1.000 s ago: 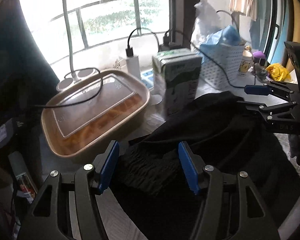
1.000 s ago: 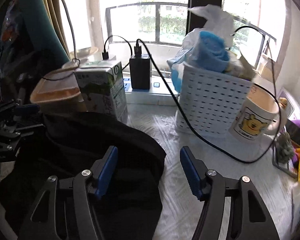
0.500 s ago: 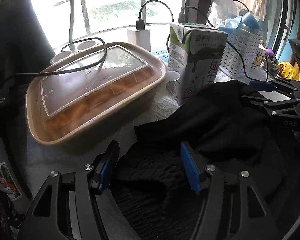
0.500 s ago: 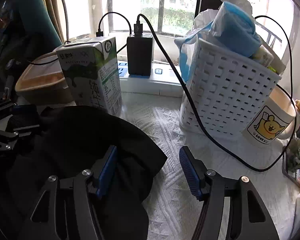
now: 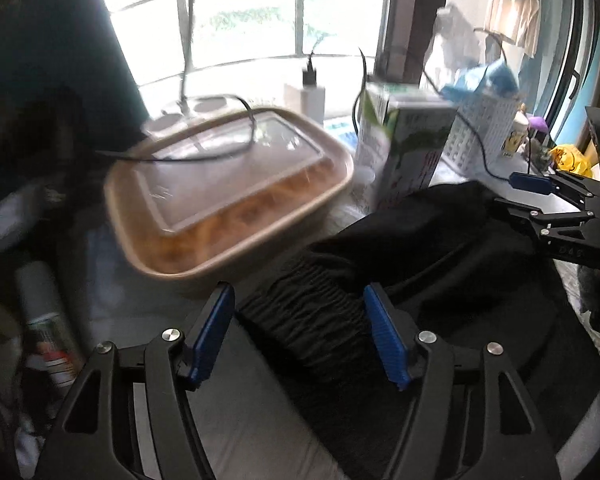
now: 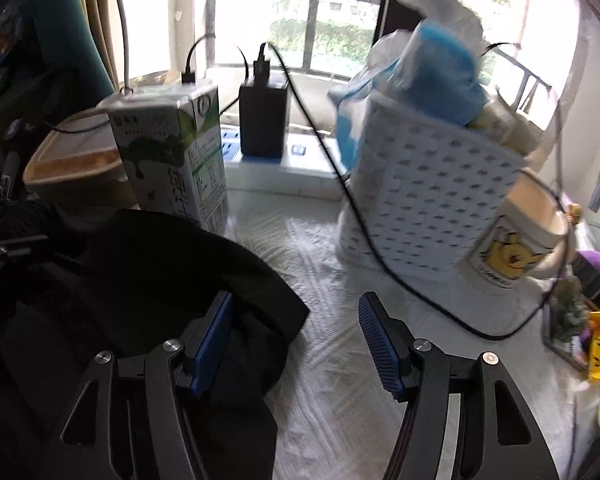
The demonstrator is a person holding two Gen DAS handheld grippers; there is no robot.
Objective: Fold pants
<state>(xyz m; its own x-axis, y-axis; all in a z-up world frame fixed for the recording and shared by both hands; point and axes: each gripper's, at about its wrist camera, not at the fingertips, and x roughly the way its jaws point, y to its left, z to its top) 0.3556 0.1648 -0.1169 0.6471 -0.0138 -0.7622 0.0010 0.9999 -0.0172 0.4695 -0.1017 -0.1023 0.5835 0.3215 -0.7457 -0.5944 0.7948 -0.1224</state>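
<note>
Black pants [image 5: 440, 264] lie bunched in a folded heap on the white-covered table, their gathered waistband [image 5: 312, 312] between my left fingers. My left gripper [image 5: 300, 332] is open just above the waistband, holding nothing. The pants also fill the left of the right wrist view [image 6: 148, 292]. My right gripper [image 6: 296, 340] is open over the heap's right edge, its left pad [image 6: 212, 336] above the cloth and its right pad over bare tablecloth. The right gripper also shows at the right of the left wrist view [image 5: 548, 208].
A lidded food container [image 5: 228, 188] sits left of the pants, with a milk carton [image 6: 176, 160] right behind them. Further back are a power strip with a black charger [image 6: 264, 120], a white basket [image 6: 428, 200], a mug [image 6: 516, 240] and trailing black cables [image 6: 364, 240].
Both grippers have pulled back and lifted slightly from the window side; the container and carton look further away than half a second ago. Both stay open. The pants lie as before.
</note>
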